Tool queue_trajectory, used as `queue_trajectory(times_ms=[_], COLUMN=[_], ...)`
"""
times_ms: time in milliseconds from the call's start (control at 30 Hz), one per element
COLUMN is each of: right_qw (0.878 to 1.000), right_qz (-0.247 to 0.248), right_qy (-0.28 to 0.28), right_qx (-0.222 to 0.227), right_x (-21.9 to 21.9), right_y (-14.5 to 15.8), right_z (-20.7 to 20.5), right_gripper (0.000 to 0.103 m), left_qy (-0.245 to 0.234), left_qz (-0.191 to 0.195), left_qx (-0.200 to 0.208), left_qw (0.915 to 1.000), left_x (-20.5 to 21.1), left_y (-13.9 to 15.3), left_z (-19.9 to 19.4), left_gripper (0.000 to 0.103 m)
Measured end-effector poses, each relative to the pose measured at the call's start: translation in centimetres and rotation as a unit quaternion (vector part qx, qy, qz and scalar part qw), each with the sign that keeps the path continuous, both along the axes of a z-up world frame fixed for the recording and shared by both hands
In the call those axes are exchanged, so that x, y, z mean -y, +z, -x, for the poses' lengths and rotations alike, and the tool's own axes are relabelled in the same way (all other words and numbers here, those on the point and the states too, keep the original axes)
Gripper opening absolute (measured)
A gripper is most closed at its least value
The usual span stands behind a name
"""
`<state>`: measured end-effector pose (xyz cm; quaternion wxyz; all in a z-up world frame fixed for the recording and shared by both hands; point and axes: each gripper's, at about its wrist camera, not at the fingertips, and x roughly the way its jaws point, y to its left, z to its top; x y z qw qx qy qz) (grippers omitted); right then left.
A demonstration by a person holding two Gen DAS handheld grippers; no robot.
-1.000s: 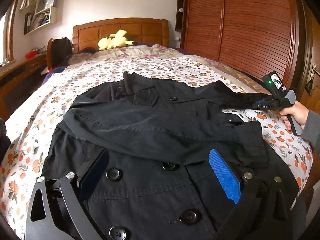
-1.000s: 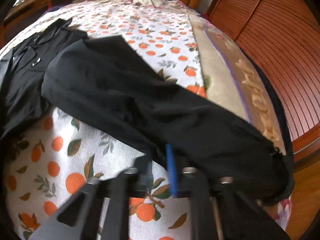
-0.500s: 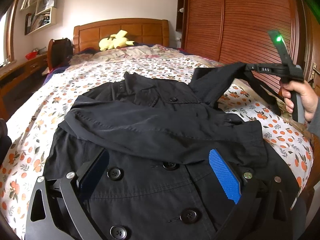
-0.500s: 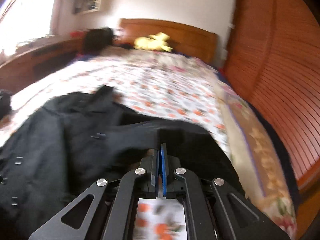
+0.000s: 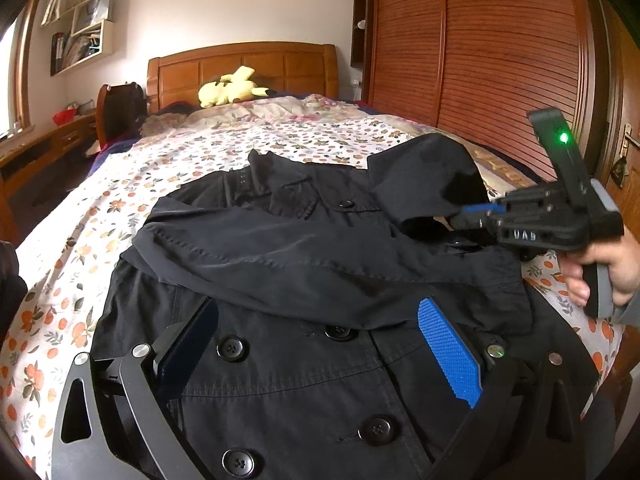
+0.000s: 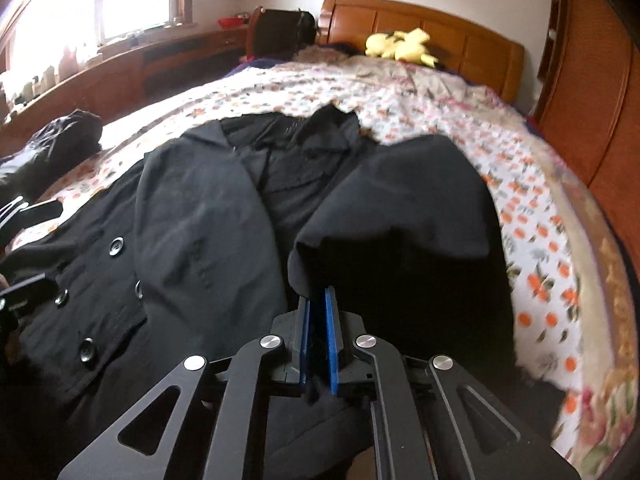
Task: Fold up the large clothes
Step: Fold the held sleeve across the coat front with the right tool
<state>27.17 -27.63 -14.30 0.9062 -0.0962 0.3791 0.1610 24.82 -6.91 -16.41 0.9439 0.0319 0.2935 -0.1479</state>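
A black button-front coat lies spread on the bed, collar towards the headboard. One sleeve is folded across its chest. My left gripper is open and empty, low over the coat's front buttons. My right gripper is shut on the cuff end of the other sleeve and holds it raised over the coat's right side. The right gripper also shows in the left wrist view, held in a hand at the right.
The bed has an orange-print sheet and a wooden headboard with a yellow plush toy. A slatted wooden wardrobe runs along the right. A dark bundle lies at the bed's left edge.
My right gripper has lifted the sleeve off the bed and carried it leftward over the coat's body. My left gripper has stayed in place, open.
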Motion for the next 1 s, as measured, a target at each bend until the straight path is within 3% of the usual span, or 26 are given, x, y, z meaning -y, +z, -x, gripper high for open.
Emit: queue_trajectory(times_ms=[133, 267, 400, 733, 1000], right_qw=[1.000, 0.999, 0.998, 0.994, 0.992], right_qz=[-0.011, -0.023, -0.011, 0.021, 0.034], right_qy=[-0.007, -0.010, -0.036, -0.103, -0.110], right_qx=[0.004, 0.025, 0.042, -0.021, -0.057], right_x=[0.5, 1.7, 3.8, 10.6, 11.4], right_y=[0.4, 2.1, 2.9, -2.0, -4.0], right_z=[1.1, 2.8, 3.0, 2.0, 1.8], right_gripper=[0.036, 0.041, 0.054, 0.062, 0.064], left_qy=[0.000, 0.001, 0.001, -0.007, -0.006], left_qz=[0.000, 0.000, 0.000, -0.007, -0.005], left_qx=[0.000, 0.001, 0.002, 0.031, 0.030], left_qw=[1.0000, 1.0000, 1.0000, 0.9995, 0.9995], left_x=[0.0, 0.0, 0.1, 0.8, 0.5], left_y=[0.0, 0.0, 0.1, 3.0, 4.4], left_z=[0.1, 0.1, 0.2, 3.8, 6.6], left_gripper=[0.101, 0.101, 0.101, 0.101, 0.101])
